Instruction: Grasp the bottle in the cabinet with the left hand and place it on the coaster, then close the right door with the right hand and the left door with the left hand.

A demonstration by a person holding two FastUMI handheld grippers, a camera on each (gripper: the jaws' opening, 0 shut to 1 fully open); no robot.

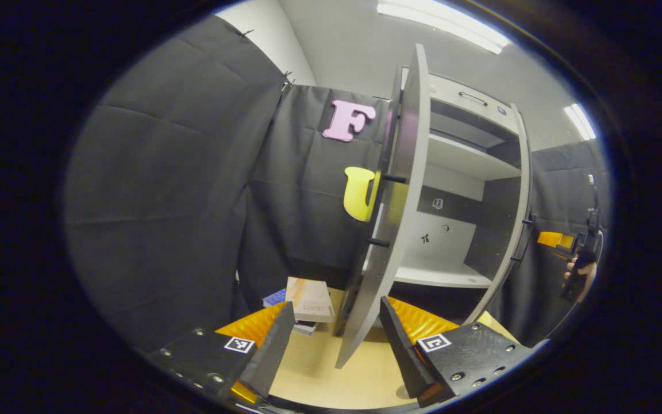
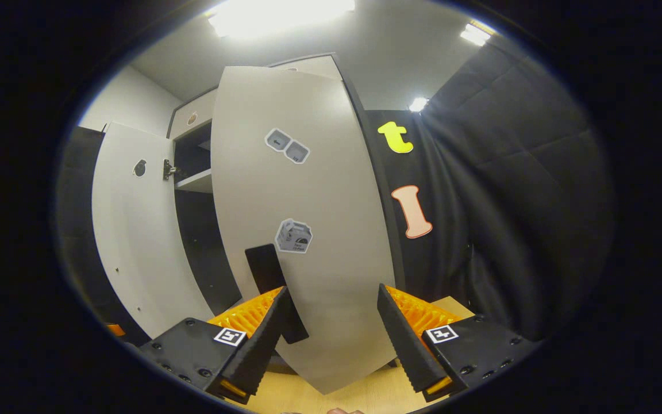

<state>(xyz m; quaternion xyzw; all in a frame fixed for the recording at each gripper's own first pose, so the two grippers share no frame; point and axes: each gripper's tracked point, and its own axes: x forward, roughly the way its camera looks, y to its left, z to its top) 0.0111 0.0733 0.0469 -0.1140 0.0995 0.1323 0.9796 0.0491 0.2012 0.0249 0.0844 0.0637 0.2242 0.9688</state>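
In the left gripper view the grey cabinet stands open with bare white shelves. Its left door is seen edge-on, swung out toward me, with two black handle pegs on it. My left gripper is open, and the door's lower edge sits between its fingers and a little beyond them. The right door stands ajar at the far side, and the right gripper is held by a hand beyond it. In the right gripper view the right door is close ahead, its black handle by the left finger. My right gripper is open.
A stack of books lies on the wooden table left of the cabinet. Black cloth walls close in on both sides. In the right gripper view the left door stands wide open at the left.
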